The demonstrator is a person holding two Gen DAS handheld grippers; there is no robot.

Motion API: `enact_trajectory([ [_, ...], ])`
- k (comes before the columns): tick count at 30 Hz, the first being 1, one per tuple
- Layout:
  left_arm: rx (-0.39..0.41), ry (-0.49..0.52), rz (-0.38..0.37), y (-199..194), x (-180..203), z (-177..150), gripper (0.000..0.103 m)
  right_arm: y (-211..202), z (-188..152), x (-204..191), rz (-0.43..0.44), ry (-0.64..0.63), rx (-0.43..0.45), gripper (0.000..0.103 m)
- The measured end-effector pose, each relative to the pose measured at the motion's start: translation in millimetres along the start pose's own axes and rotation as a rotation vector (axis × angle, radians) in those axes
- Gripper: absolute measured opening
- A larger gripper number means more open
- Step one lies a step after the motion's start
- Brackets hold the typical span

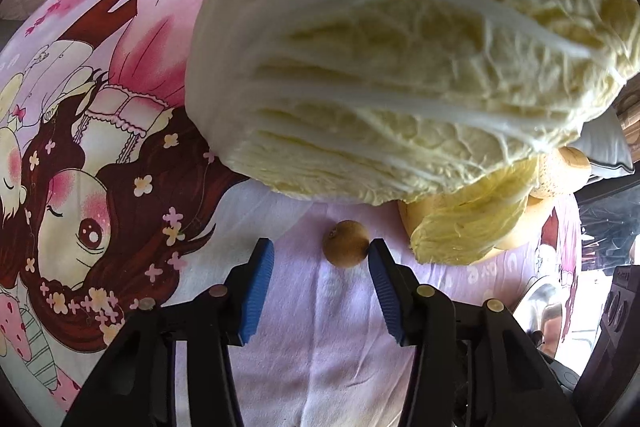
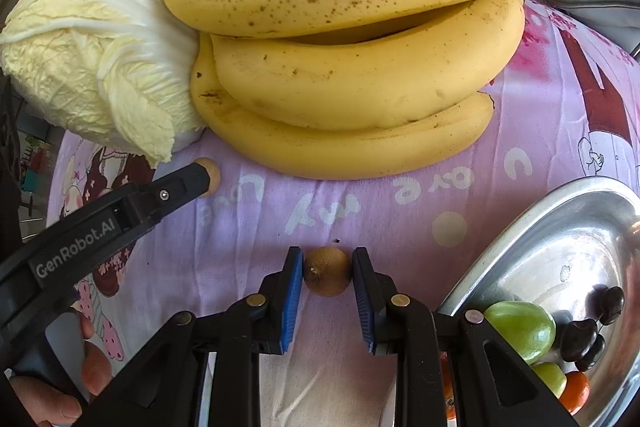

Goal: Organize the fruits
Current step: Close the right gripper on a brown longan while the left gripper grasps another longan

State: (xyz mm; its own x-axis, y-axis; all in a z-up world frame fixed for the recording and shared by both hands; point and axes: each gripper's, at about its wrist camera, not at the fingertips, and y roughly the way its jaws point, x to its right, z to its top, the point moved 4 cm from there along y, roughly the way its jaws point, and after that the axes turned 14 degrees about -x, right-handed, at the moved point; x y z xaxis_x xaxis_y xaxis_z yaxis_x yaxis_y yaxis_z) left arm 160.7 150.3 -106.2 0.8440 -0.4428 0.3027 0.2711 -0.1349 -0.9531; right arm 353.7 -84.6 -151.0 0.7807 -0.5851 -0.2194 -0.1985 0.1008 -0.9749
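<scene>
Right wrist view: brown longan point(image 2: 327, 271) grasped between clenched blue fingers point(image 2: 291, 297); left fingers point(image 1: 260, 281) released beside another.

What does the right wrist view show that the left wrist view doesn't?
Right wrist only: the banana bunch in full, the metal tray holding green fruit, dark fruit and an orange one, and the right tongs closed around a small brown fruit.

Left wrist only: the cartoon girl print up close, and the left tongs open, one tip touching a second brown fruit.

Both: the cabbage, that second brown fruit, and the pink sheet.
</scene>
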Motion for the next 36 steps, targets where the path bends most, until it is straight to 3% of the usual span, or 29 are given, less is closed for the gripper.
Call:
enact_trajectory([
  [7, 0.017, -0.016, -0.051, 13, 2, -6, 0.038, -2, -3, -6, 0.010, 0.001, 0.002, 0.027],
  [11, 0.015, -0.022, -0.084, 20, 5, -7, 0.025, 0, -3, -4, 0.013, 0.004, 0.001, 0.027],
  [36, -0.026, -0.037, -0.080, 18, 1, -59, 0.025, -33, -24, -29, 0.018, 0.028, 0.011, 0.027],
])
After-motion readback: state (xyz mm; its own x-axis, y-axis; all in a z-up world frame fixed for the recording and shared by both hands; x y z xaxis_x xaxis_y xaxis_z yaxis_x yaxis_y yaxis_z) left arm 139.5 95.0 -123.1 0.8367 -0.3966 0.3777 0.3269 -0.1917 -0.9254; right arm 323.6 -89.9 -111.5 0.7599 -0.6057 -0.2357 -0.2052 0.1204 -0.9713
